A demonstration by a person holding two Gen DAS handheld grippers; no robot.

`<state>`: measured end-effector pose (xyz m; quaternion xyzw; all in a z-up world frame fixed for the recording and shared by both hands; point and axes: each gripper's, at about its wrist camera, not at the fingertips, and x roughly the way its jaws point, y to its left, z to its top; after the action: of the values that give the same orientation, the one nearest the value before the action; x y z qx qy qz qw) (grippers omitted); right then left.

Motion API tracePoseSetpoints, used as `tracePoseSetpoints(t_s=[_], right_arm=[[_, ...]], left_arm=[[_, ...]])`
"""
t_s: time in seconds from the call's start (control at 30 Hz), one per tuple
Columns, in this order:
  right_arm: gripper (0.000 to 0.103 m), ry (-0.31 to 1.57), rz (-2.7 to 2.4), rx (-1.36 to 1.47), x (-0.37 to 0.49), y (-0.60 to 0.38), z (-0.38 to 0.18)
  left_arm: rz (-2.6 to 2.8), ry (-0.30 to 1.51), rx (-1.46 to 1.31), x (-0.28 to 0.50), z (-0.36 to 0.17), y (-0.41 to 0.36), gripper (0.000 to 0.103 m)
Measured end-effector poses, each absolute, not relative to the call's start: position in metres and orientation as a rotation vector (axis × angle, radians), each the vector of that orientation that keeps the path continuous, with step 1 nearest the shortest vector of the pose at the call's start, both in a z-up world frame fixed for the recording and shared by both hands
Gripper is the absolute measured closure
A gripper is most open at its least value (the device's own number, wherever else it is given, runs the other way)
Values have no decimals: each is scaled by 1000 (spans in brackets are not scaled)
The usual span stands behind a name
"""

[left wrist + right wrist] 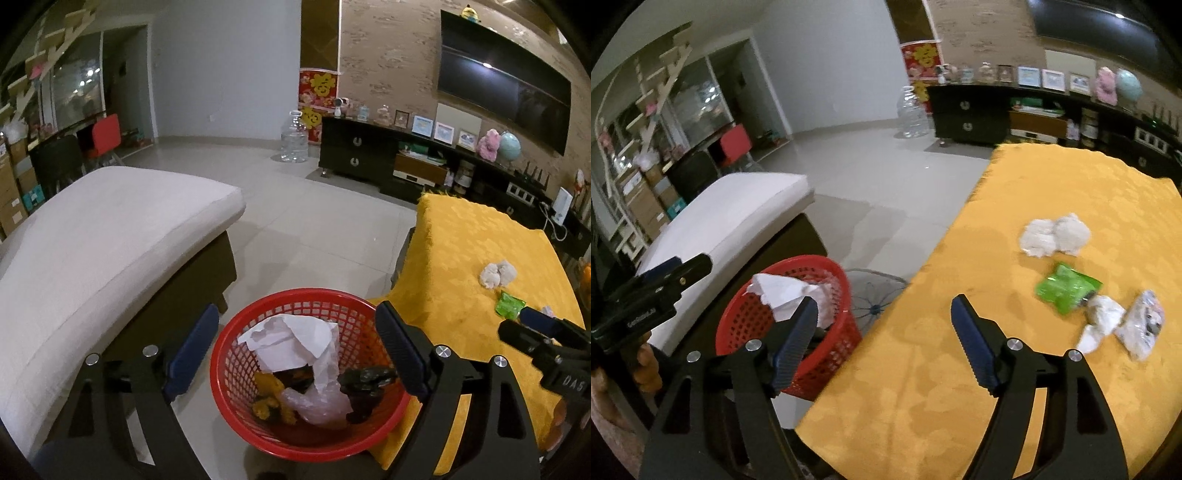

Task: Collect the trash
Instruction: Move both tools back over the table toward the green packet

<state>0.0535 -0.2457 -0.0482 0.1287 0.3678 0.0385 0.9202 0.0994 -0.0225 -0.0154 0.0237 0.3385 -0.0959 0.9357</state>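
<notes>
A red mesh basket (236, 354) stands on the floor beside the yellow-clothed table (960, 369); it also shows in the right wrist view (746, 321). It holds white paper (291, 339), a clear plastic bag, yellow scraps and a dark lump. My left gripper (295, 350) is open and empty above the basket. My right gripper (882, 332) is open and empty over the table's left edge. On the table lie a crumpled white tissue (1054, 234), a green wrapper (1065, 286), a white wad (1102, 319) and a clear printed wrapper (1143, 328).
A white cushioned bench (103, 251) stands left of the basket. A fan grille (875, 291) lies on the floor by the table. A dark TV cabinet (369, 155) and a water jug (293, 138) stand at the far wall.
</notes>
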Motion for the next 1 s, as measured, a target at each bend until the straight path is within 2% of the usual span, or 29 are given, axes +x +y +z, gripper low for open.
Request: tracePoseSetpoints(t_s=[1.0], right_arm=[[29, 724, -422, 345, -38, -395, -62]], left_arm=[[-328, 707, 140, 83, -22, -97, 20]])
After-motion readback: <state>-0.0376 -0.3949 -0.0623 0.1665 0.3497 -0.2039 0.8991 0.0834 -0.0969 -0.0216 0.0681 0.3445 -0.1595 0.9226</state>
